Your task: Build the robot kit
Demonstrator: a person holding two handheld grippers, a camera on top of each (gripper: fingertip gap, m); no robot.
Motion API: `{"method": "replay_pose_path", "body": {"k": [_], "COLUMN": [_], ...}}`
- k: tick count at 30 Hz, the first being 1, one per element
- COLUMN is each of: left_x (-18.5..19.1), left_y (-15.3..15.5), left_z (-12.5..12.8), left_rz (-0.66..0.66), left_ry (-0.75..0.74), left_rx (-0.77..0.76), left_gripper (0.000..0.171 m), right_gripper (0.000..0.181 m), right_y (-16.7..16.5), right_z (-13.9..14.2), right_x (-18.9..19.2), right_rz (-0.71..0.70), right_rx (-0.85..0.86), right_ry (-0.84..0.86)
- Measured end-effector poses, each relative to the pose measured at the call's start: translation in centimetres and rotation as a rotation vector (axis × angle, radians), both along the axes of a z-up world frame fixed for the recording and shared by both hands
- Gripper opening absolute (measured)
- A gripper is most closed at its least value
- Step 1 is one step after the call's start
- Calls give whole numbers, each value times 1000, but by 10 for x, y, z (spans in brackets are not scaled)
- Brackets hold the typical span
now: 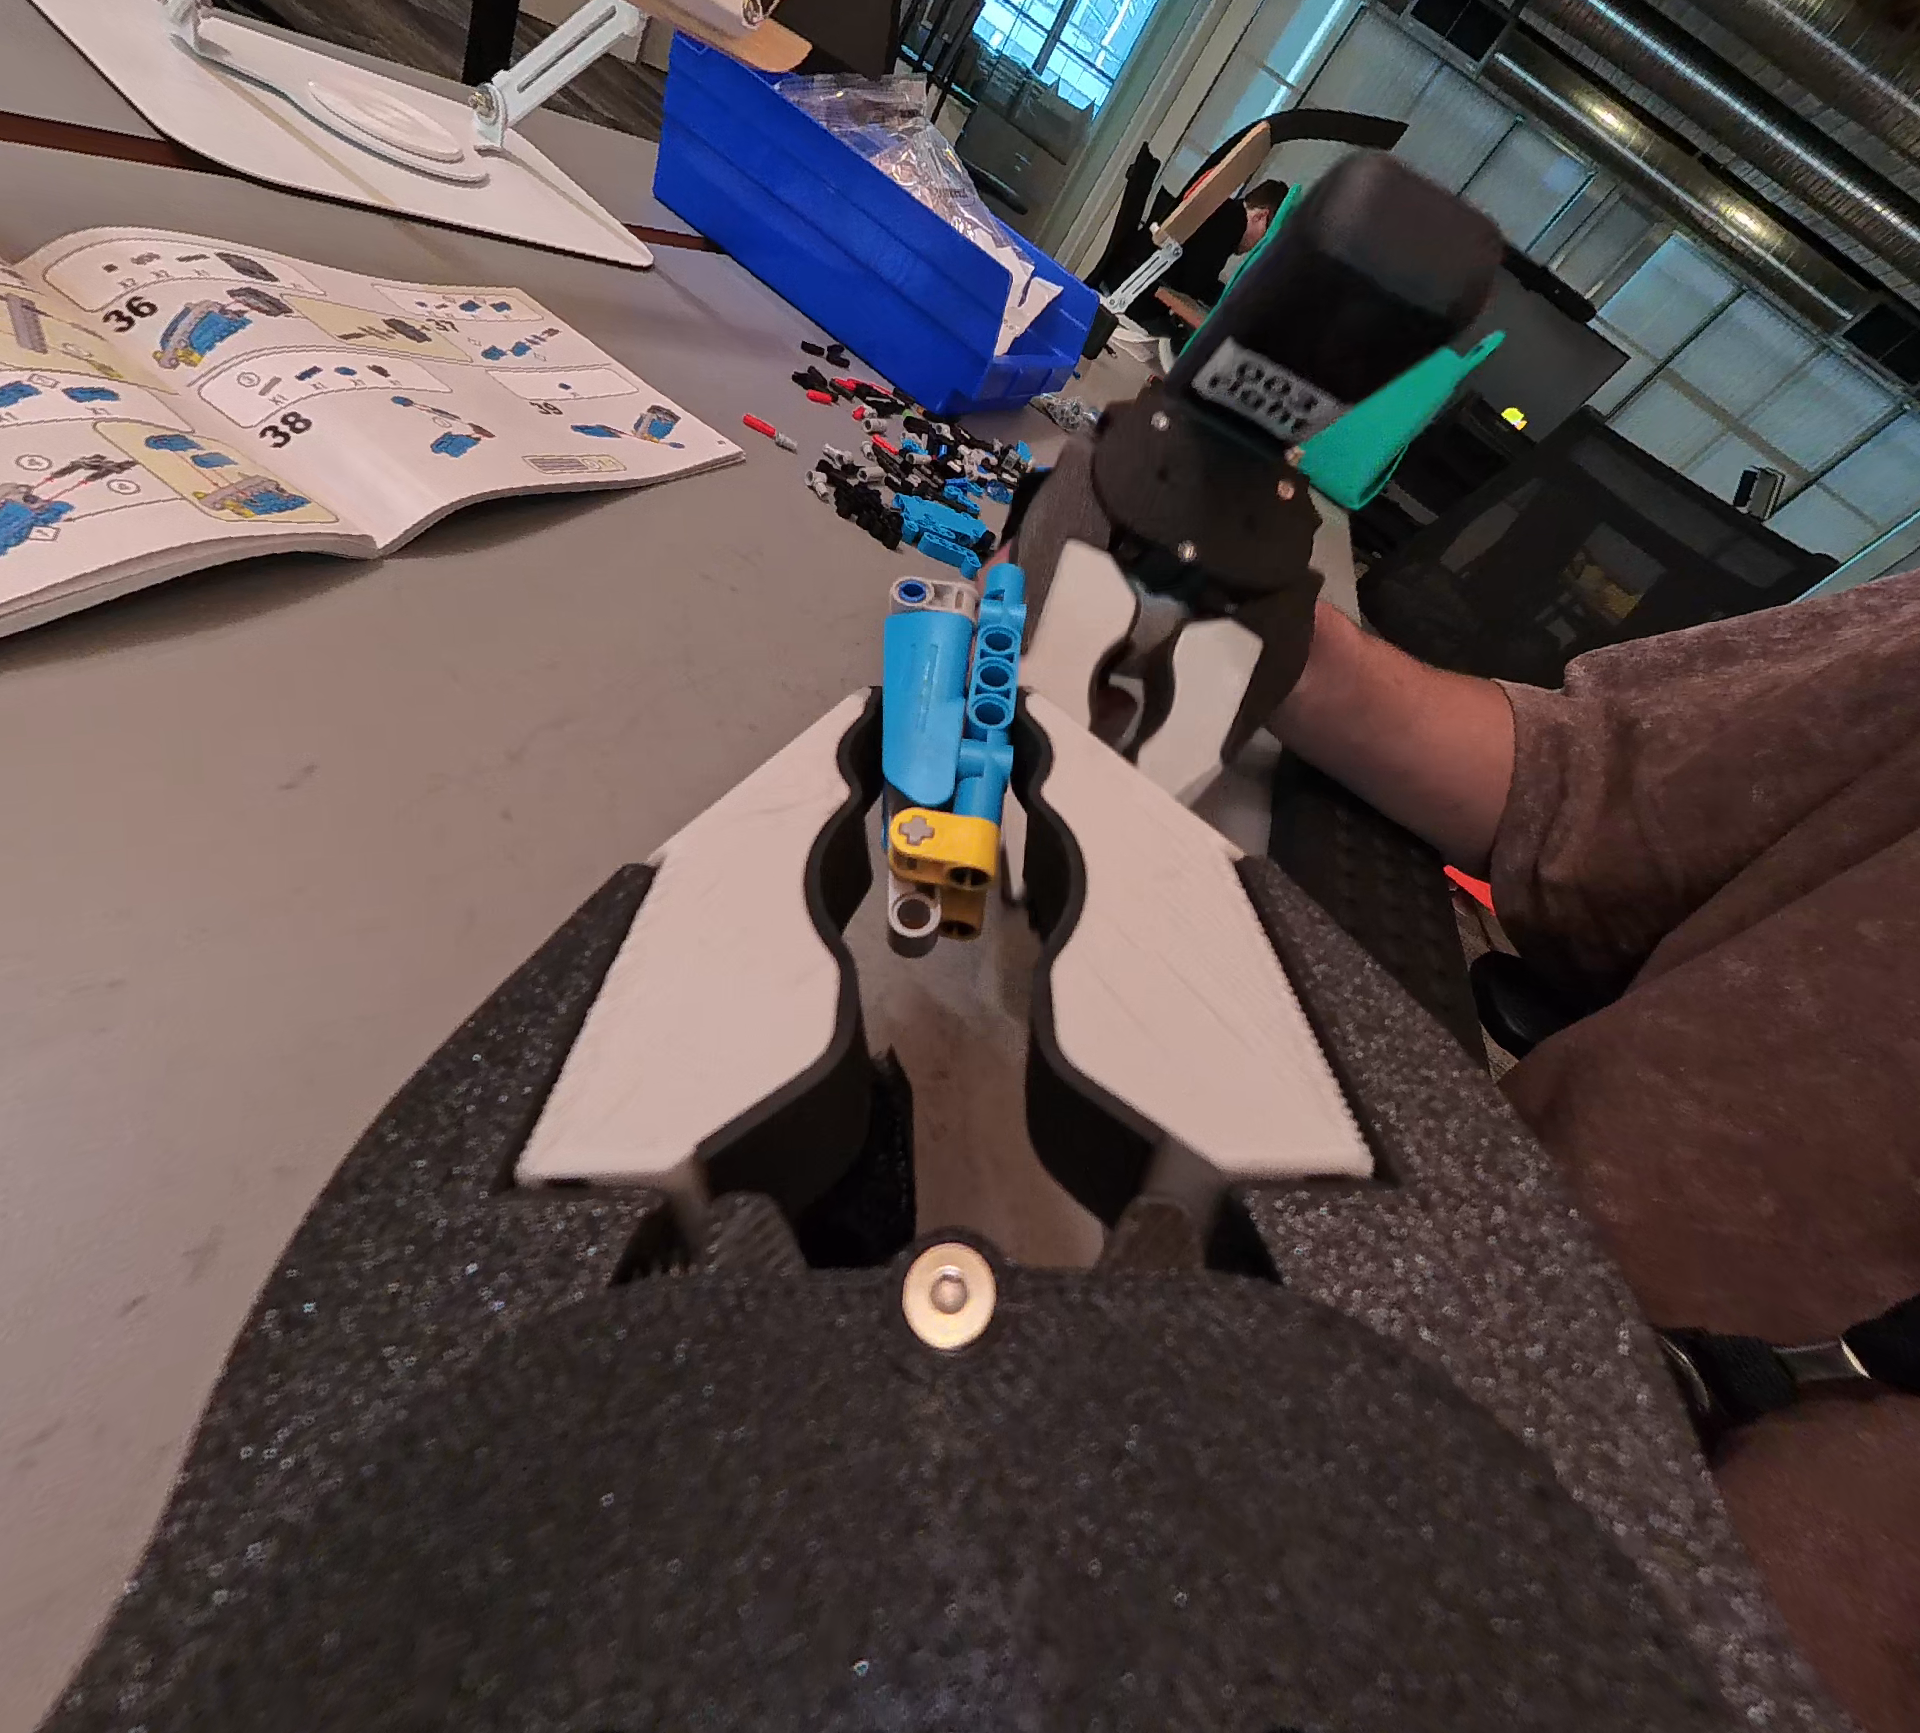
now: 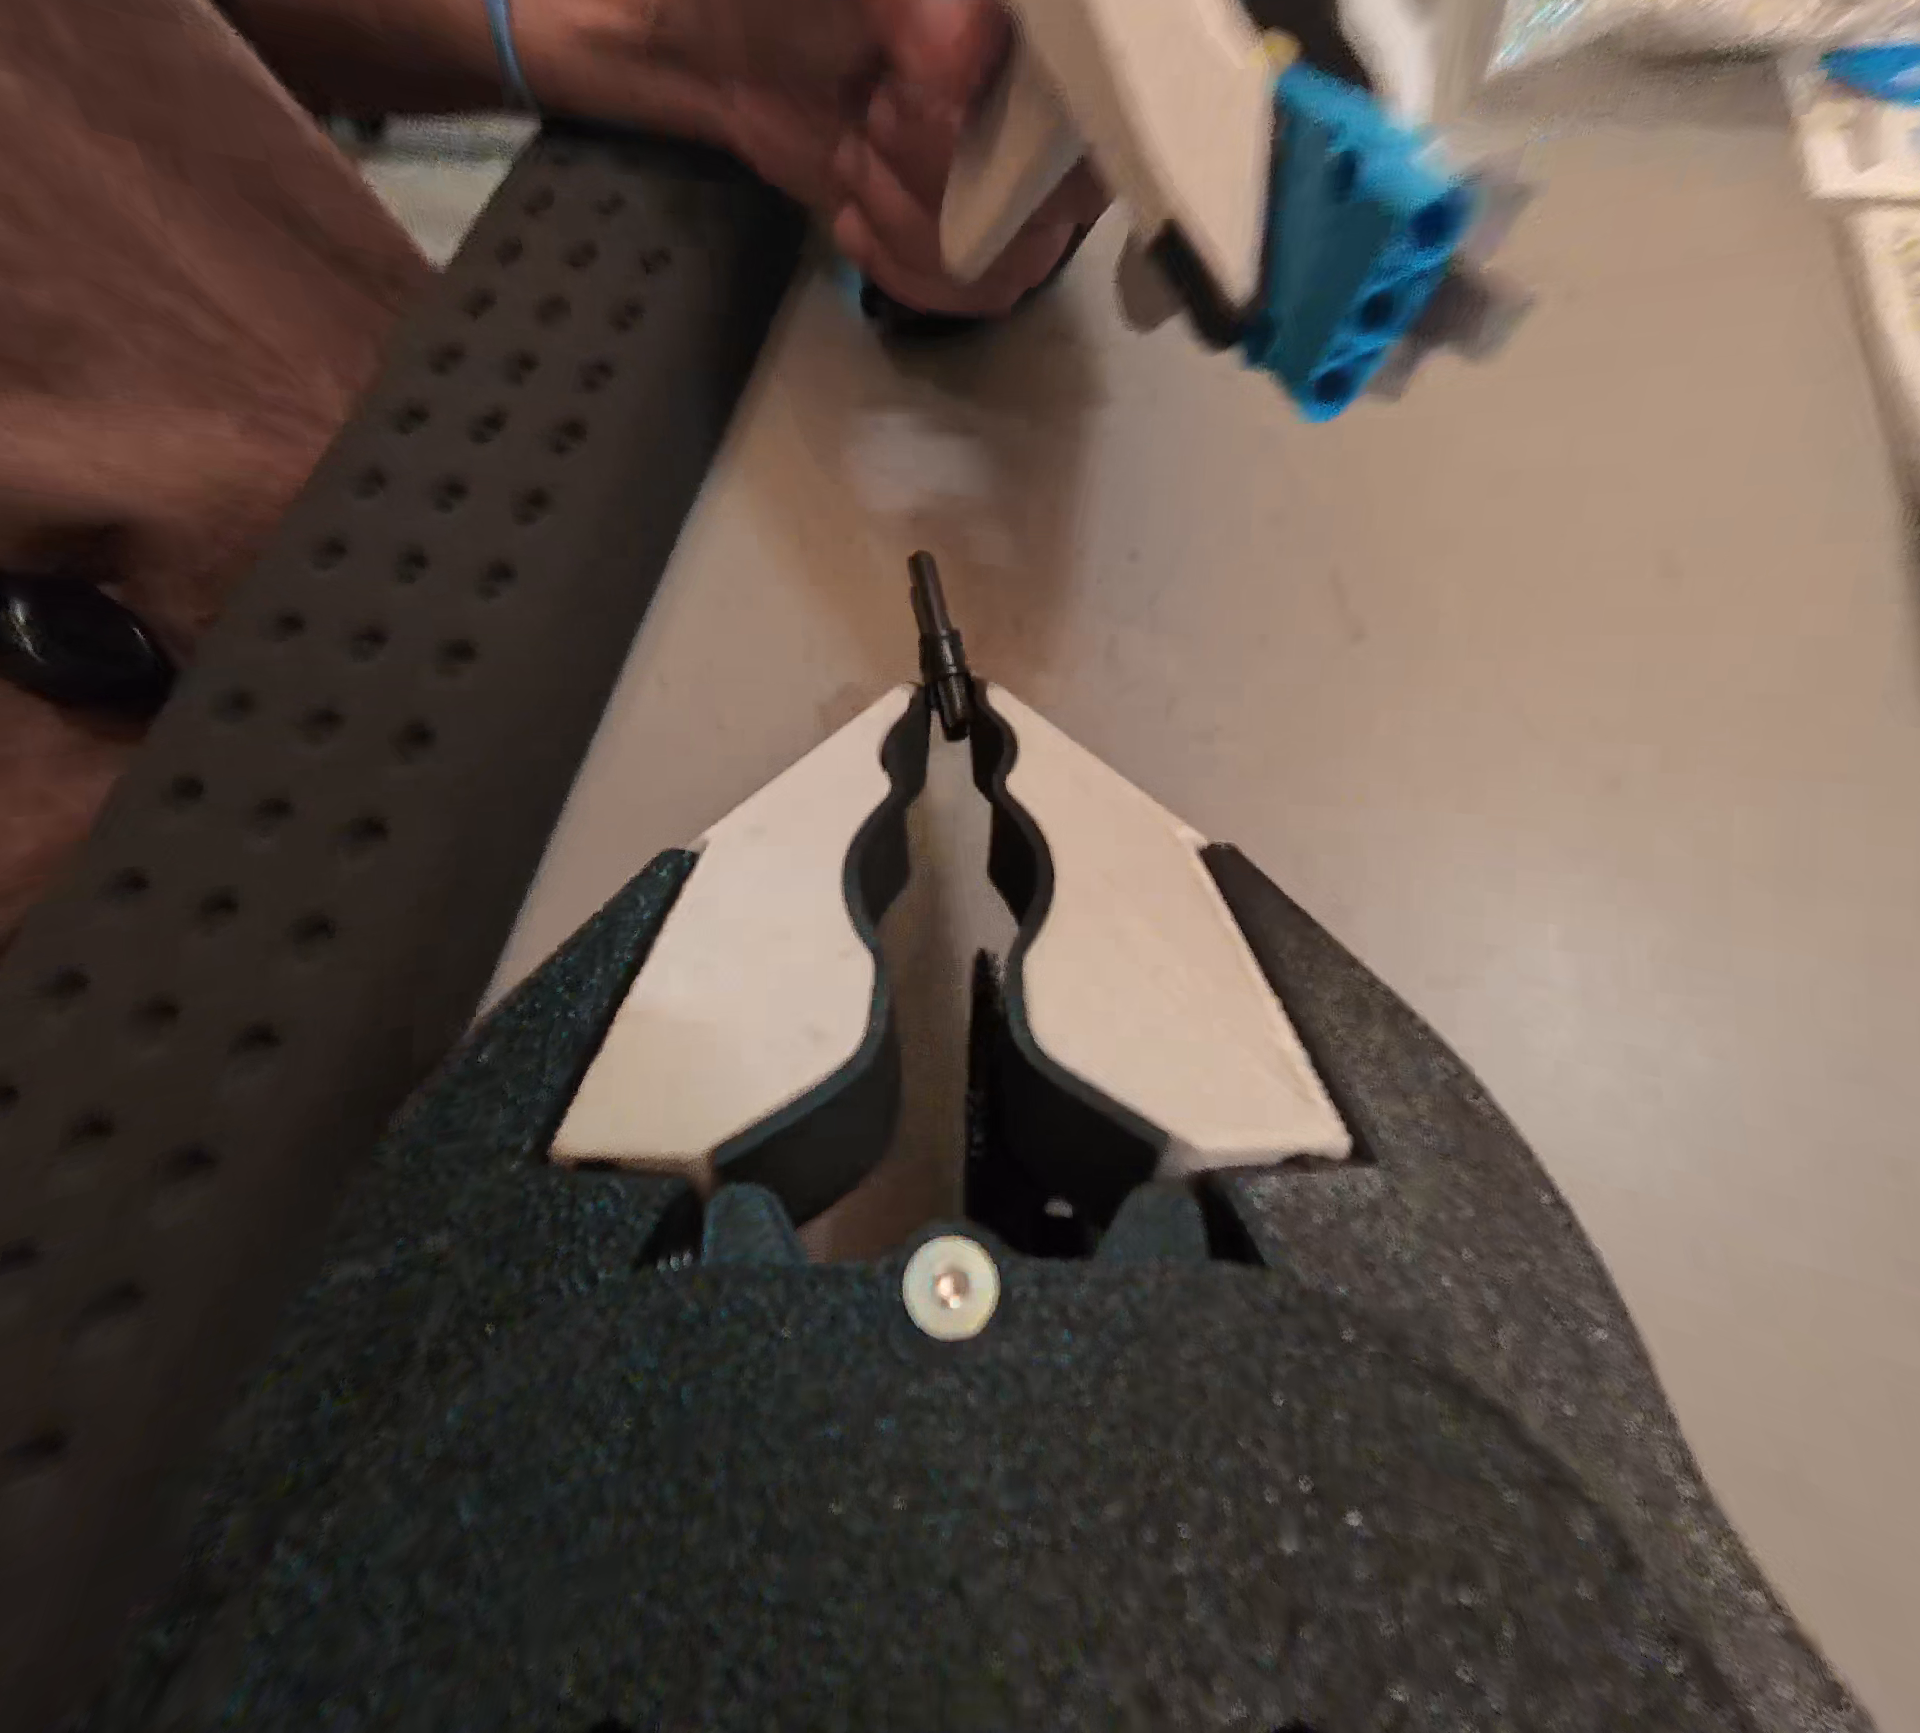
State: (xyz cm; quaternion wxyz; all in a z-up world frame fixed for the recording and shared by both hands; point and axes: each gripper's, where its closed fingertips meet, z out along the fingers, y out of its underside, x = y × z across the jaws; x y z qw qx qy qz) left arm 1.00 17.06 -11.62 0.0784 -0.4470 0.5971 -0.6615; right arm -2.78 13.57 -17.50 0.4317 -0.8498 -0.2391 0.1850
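Observation:
My left gripper is shut on a small brick assembly of blue beams with a yellow connector and grey ends, held above the grey table. My right gripper is shut on a small black pin that sticks out past its tips. In the right wrist view the left gripper shows blurred at top right with the blue assembly in it. In the left wrist view the right gripper sits just right of the assembly, held by a hand.
A pile of loose blue, black and red parts lies beyond the grippers. A blue bin with plastic bags stands behind it. An open instruction booklet lies at left, a white stand behind. A black perforated chair arm borders the table. There is about 8 cm between the tips of the two grippers.

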Motion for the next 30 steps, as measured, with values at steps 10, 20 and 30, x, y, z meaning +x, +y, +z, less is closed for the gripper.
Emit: {"method": "replay_pose_path", "body": {"k": [10,20,30], "left_x": [-13,-14,-12], "left_y": [-27,-36,-39], "left_z": [-6,-14,-25], "left_rz": [-68,-62,-57], "left_ry": [-154,-241,-245], "left_rx": [274,457,567], "left_gripper": [22,22,22], "right_gripper": [6,6,6], "right_y": [-8,-11,-14], "right_z": [55,39,32], "right_x": [49,41,42], "right_rz": [-194,-155,-156], "right_rx": [147,80,42], "right_ry": [25,-94,-155]}}
